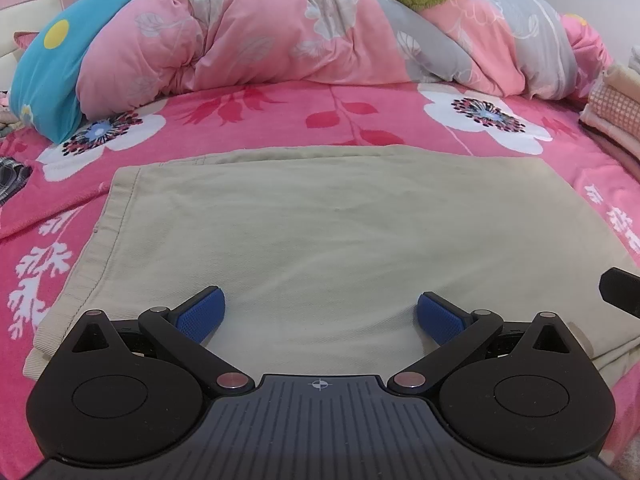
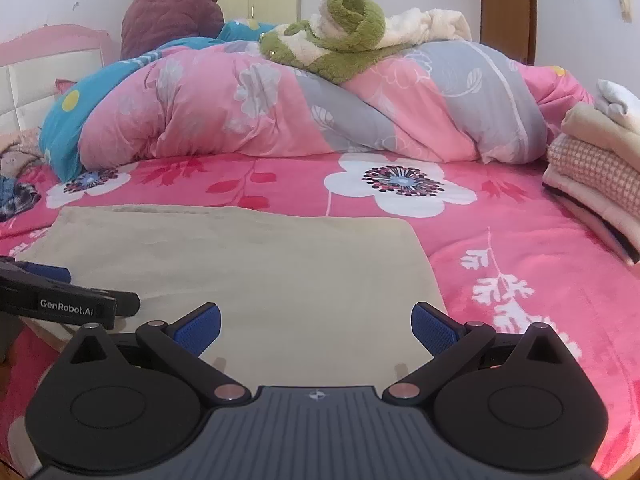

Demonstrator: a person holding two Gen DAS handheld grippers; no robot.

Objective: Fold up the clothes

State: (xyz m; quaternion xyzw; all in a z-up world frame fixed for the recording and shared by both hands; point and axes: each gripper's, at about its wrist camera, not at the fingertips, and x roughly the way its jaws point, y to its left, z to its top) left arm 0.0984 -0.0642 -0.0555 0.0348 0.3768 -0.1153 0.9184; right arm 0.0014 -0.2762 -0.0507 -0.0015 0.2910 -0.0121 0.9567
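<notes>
Both the left gripper (image 1: 321, 314) and right gripper (image 2: 316, 326), jaws spread wide and empty, hover low over the beige trousers (image 1: 320, 240) lying flat mid-frame on the pink bed (image 2: 520, 248); soft, limp twill, best pinched at the near-edge corners.

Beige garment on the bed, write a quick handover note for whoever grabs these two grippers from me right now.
Left gripper: open, holding nothing, over the near edge of the beige garment.
Right gripper: open, holding nothing, over the garment's near right part.
The garment lies flat as a folded rectangle on the pink floral bedspread, with more than one layer showing at its edges.
A stack of folded clothes sits at the bed's right edge; a crumpled plaid item lies at the left.
Done: garment partly folded and flat.
Left: probably one more fold, then move it to the stack; the plaid item looks unfolded.
</notes>
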